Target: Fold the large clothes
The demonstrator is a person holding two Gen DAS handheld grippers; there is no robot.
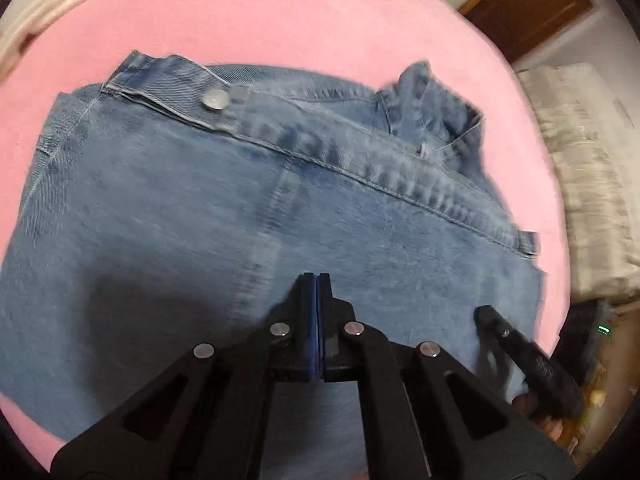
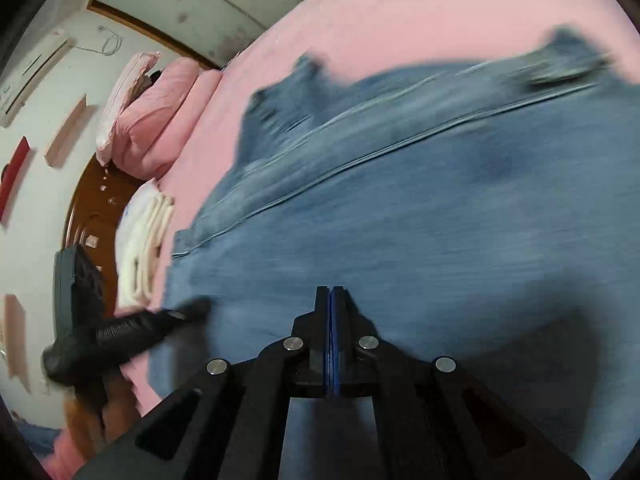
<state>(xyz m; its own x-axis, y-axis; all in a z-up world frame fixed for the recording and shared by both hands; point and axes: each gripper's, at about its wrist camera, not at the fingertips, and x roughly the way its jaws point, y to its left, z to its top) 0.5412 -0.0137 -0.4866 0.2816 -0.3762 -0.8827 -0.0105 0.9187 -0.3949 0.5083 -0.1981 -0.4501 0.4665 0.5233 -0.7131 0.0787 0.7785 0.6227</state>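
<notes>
The jeans [image 1: 248,216] lie spread on the pink bed [image 1: 280,20], directly ahead of and below both grippers, waistband and metal button [image 1: 215,99] on the far side from the left gripper [image 1: 317,280]. Denim like this should handle as heavy, thick and limp rather than stiff, not slippery or fragile; a firm pinch through a doubled edge, seam or the waistband would likely hold best, since a flat single layer is hard to pick up. The left gripper's jaws are pressed together with nothing visibly between them, just above the cloth. The right gripper [image 2: 330,292] is likewise closed and empty over the denim. Folded white linen [image 2: 144,248] sits off to its left.
</notes>
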